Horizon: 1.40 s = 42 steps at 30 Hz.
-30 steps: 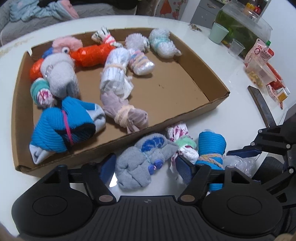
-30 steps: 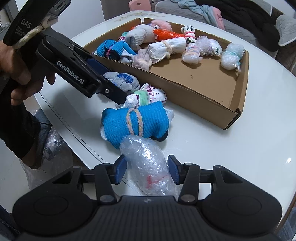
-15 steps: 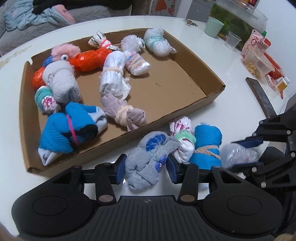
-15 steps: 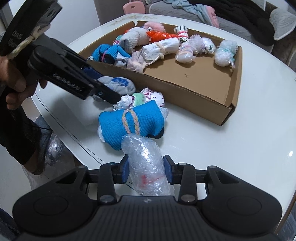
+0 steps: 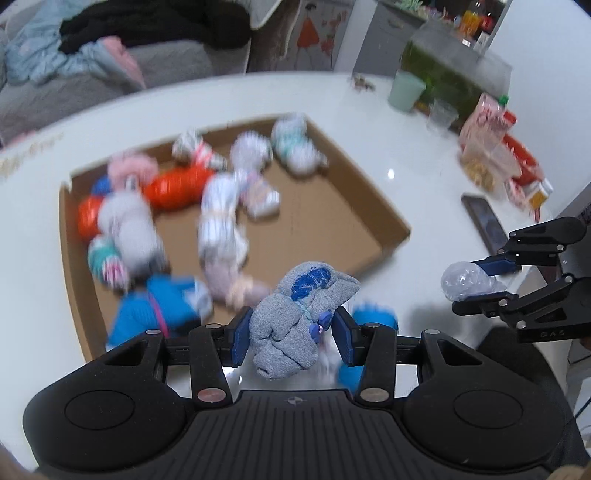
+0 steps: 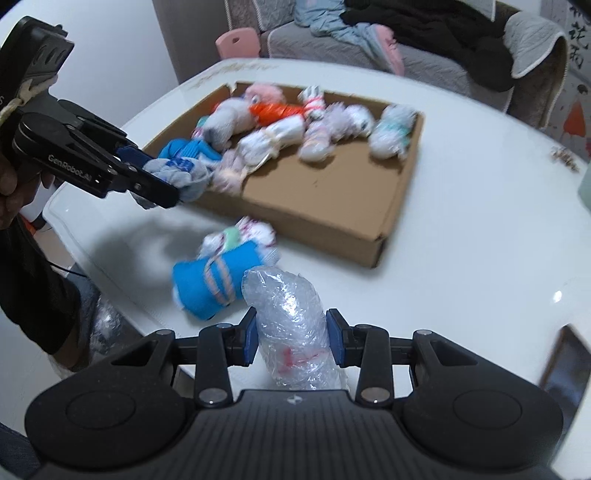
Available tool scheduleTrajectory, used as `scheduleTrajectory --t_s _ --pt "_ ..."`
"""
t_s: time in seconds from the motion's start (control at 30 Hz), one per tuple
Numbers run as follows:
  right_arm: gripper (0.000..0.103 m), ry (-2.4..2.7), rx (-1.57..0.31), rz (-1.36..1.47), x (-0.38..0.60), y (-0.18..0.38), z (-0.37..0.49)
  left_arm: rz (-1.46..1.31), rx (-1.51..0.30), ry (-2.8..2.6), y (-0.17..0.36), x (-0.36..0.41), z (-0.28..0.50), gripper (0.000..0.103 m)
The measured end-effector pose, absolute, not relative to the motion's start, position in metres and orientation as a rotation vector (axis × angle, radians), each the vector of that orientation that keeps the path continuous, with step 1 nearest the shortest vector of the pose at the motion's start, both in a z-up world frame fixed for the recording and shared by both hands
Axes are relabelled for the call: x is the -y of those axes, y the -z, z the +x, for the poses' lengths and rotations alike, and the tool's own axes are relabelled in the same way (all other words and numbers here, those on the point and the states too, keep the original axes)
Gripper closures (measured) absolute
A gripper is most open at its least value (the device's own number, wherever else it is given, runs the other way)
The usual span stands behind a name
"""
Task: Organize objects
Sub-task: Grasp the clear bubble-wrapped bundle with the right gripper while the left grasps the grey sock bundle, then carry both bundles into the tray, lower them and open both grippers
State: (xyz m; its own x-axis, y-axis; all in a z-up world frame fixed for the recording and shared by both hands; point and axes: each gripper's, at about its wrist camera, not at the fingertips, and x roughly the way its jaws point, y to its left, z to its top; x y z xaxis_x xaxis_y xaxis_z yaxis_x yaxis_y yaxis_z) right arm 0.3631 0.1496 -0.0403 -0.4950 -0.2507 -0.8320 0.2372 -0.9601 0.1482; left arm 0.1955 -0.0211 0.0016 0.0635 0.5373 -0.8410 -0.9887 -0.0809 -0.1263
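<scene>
My left gripper (image 5: 290, 334) is shut on a grey sock bundle with a blue patch (image 5: 295, 314) and holds it lifted above the near wall of the cardboard tray (image 5: 384, 221); it also shows in the right wrist view (image 6: 177, 177). My right gripper (image 6: 291, 334) is shut on a clear plastic-wrapped bundle (image 6: 290, 317), lifted off the table; it also shows in the left wrist view (image 5: 463, 280). A blue sock roll with a cord (image 6: 218, 280) and a white patterned bundle (image 6: 243, 234) lie on the white table in front of the tray. Several sock bundles lie in the tray's left half.
A dark phone (image 5: 484, 221) lies on the table at right. A green cup (image 5: 406, 90), a clear cup (image 5: 441, 114), snack packets (image 5: 491, 147) and a tank stand at the back right. A sofa with clothes (image 6: 406, 33) is behind the table.
Both grippers closed on their bundles and lifted them off the table. The left gripper carries the grey bundle up toward the tray; the right raised the plastic bundle.
</scene>
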Motion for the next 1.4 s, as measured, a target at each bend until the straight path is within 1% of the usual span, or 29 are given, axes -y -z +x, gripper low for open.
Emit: scheduleTrajectory --t_s 0.17,0.33,0.5,0.6,0.7,0.97,1.4 --pt "0.069 2.576 0.076 1.338 -0.174 0.009 0.335 -0.881 -0.573 -1.461 -0.009 -0.018 0.185 0.05" --pt "0.069 2.615 0.112 1.3 -0.18 -0.009 0.286 -0.907 -0.537 -1.479 0.009 -0.051 0.174 0.05" --pt "0.069 2.617 0.159 1.355 -0.179 0.007 0.231 -0.946 -0.555 -1.482 0.037 -0.07 0.172 0.05" --pt "0.069 2.593 0.116 1.427 -0.172 0.025 0.207 -0.942 -0.578 -1.476 0.049 -0.079 0.172 0.05" --pt "0.069 2.568 0.094 1.498 -0.17 0.041 0.197 -0.93 -0.584 -1.46 0.056 -0.086 0.173 0.05" --pt "0.069 2.54 0.137 1.573 -0.172 0.065 0.181 -0.867 -0.618 -1.5 0.068 -0.095 0.171 0.05" --pt "0.07 2.536 0.107 1.604 -0.162 0.077 0.167 -0.866 -0.639 -1.513 0.07 -0.1 0.173 0.049"
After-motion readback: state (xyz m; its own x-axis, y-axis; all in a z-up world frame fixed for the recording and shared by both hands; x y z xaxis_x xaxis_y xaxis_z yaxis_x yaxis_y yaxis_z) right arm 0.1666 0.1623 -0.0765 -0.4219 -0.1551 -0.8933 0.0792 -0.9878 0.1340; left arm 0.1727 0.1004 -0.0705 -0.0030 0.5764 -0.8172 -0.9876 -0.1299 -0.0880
